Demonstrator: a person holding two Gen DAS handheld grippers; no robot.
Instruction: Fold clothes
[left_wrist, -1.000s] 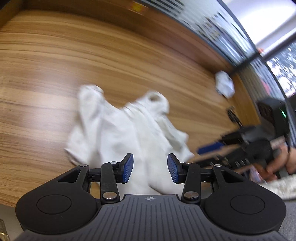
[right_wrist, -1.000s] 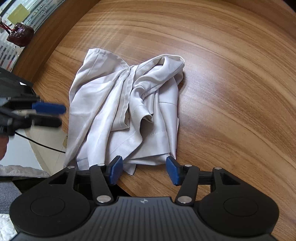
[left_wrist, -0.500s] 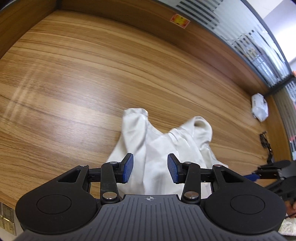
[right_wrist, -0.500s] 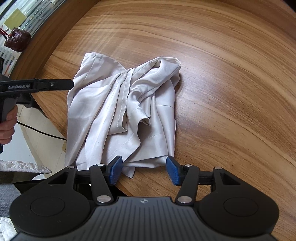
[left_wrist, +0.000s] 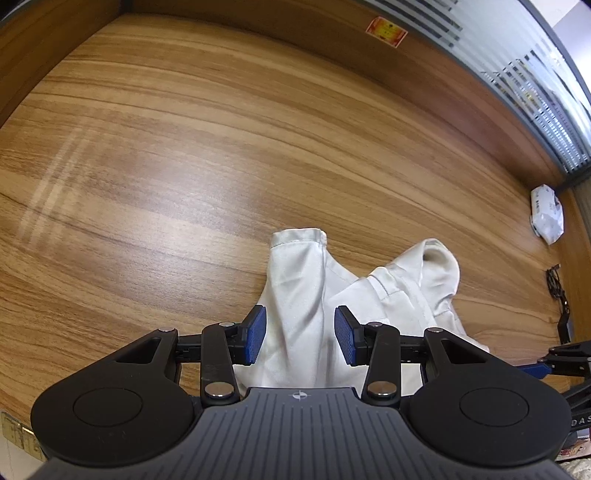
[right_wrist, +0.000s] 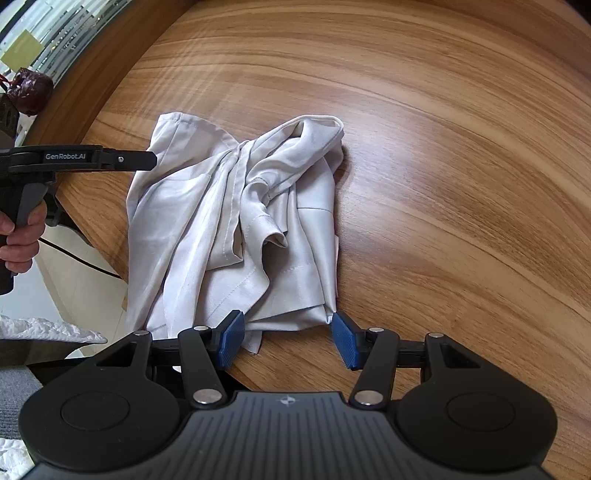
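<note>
A crumpled white silky garment (right_wrist: 240, 221) lies in a heap near the rounded edge of the wooden table (right_wrist: 461, 184). My right gripper (right_wrist: 287, 339) hovers open at the garment's near hem, its blue pads either side of the hem without touching it. In the left wrist view the garment (left_wrist: 314, 295) runs under my left gripper (left_wrist: 299, 334), which is open with cloth showing between the pads, not pinched. From the right wrist view the left gripper (right_wrist: 147, 160) reaches in side-on at the garment's far left corner, held by a hand (right_wrist: 18, 236).
A white packet (left_wrist: 546, 214) and a black cable (left_wrist: 554, 280) lie at the table's far right. A striped glass partition (left_wrist: 535, 92) runs behind. A dark red ornament (right_wrist: 29, 92) sits beyond the table edge. Pale floor (right_wrist: 74, 288) lies below.
My left gripper has swung over the garment's left side, so the cloth now sits lower and nearer between its pads. The right gripper has stayed almost still. Both stay open.
</note>
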